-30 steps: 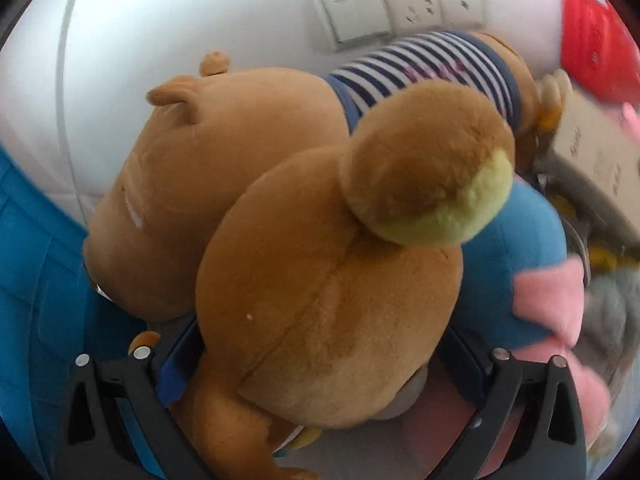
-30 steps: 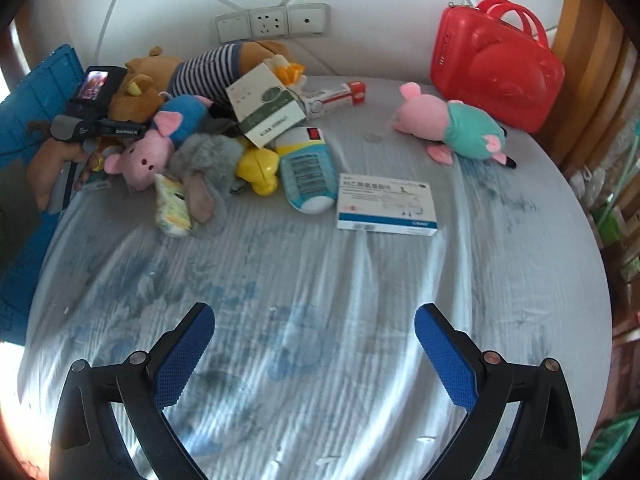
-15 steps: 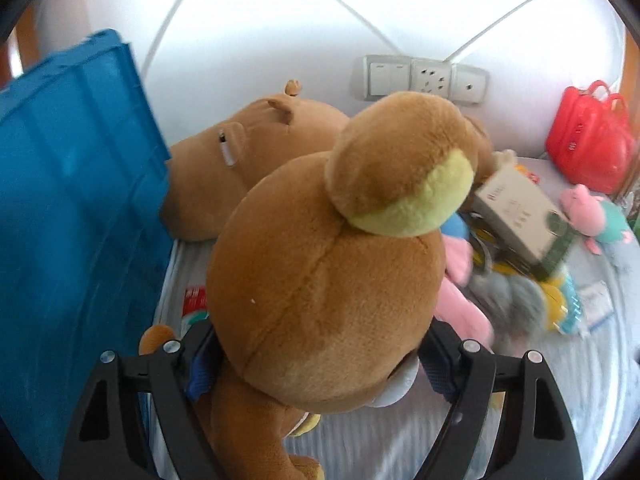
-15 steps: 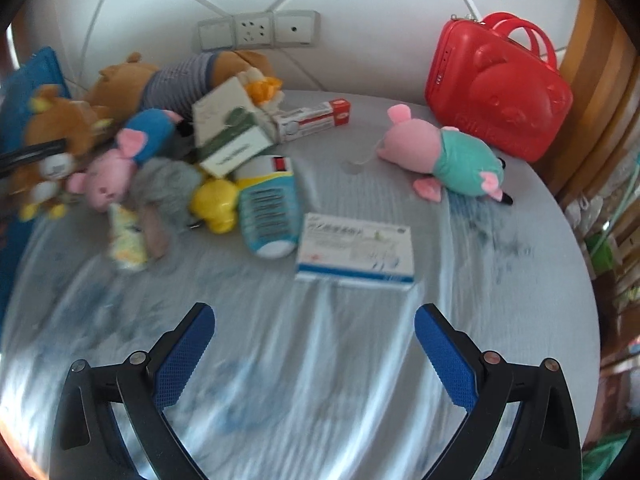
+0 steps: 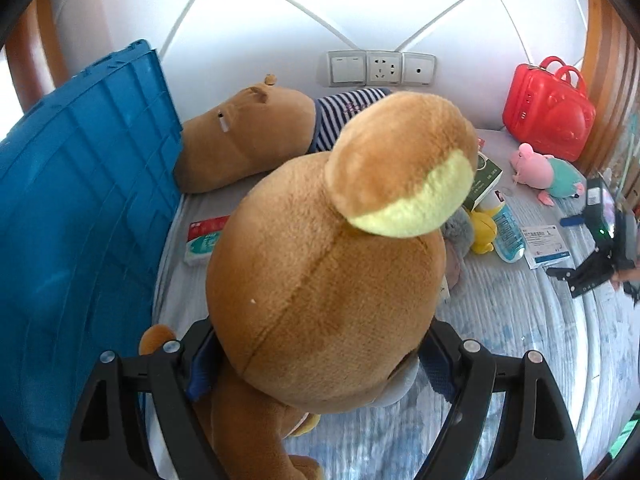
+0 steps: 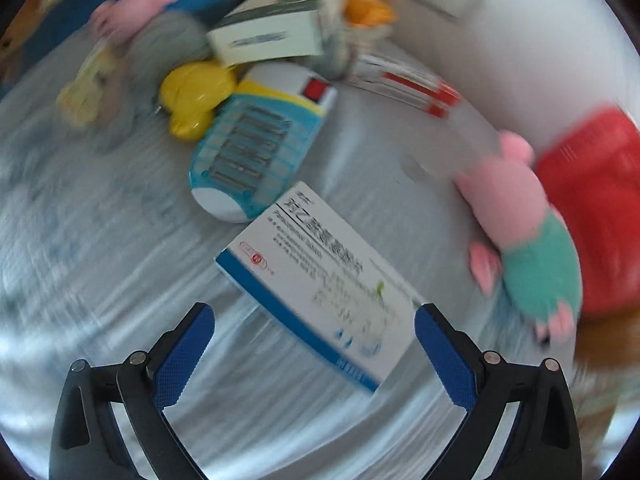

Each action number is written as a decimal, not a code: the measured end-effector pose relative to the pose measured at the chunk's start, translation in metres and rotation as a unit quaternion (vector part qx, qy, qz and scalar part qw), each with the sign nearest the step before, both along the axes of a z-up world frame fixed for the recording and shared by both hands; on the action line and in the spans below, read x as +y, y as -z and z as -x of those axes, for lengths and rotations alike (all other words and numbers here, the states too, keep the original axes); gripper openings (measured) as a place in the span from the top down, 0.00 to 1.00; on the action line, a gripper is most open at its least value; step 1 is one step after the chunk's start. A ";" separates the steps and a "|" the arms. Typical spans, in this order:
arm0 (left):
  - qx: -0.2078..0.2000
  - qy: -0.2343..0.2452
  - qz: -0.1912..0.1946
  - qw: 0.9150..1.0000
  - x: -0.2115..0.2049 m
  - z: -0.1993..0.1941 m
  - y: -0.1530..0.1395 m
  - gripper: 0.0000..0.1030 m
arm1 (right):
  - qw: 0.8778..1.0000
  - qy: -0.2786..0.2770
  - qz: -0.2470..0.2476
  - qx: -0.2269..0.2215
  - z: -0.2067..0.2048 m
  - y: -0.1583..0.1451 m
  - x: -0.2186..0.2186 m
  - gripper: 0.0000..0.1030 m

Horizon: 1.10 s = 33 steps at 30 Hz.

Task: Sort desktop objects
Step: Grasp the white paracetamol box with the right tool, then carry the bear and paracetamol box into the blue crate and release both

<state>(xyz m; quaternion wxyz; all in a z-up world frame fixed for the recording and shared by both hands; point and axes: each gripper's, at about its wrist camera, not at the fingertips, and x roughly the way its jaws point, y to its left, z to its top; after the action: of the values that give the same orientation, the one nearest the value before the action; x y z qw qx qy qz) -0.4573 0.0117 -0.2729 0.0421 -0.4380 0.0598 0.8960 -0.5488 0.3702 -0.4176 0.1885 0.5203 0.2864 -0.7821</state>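
The left gripper [image 5: 320,364] squeezes a brown teddy [image 5: 320,264] above the grey sheet [image 5: 520,320], beside a blue crate [image 5: 80,200]. The teddy hides much of the toy pile (only the right view shows it all). The right gripper [image 6: 314,344] is spread wide over a white box [image 6: 320,280], holding nothing.
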 end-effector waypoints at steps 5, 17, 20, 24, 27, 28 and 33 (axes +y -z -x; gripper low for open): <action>-0.001 -0.023 0.009 1.000 0.002 -0.008 -0.001 0.20 | 0.996 -0.069 0.009 -0.046 0.029 0.015 0.006 0.02; -0.006 -0.040 0.011 0.999 0.009 -0.053 -0.016 0.20 | 0.990 -0.052 0.066 -0.114 0.028 0.018 0.029 0.18; 0.002 -0.037 0.006 0.999 0.011 -0.061 -0.030 0.20 | 0.991 -0.029 0.076 -0.102 0.007 0.005 0.034 0.18; 0.012 -0.030 -0.013 0.999 0.013 -0.077 -0.053 0.20 | 0.994 0.009 0.078 -0.074 -0.031 -0.028 0.031 0.18; 0.021 -0.021 -0.030 0.999 0.012 -0.093 -0.073 0.20 | 0.994 0.039 0.087 -0.050 -0.059 -0.058 0.024 0.18; 0.024 -0.018 -0.035 0.999 0.011 -0.097 -0.080 0.20 | 0.994 0.047 0.092 -0.042 -0.068 -0.071 0.018 0.18; 0.047 -0.001 -0.040 0.998 0.003 -0.124 -0.122 0.20 | 0.987 0.089 0.133 -0.004 -0.110 -0.144 -0.021 0.18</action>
<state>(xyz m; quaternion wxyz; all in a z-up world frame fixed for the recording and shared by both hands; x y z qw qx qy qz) -0.3334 0.0146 -0.1509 0.0560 -0.3932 0.0253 0.9174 -0.4387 0.3487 -0.2740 0.1869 0.5174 0.1319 -0.8246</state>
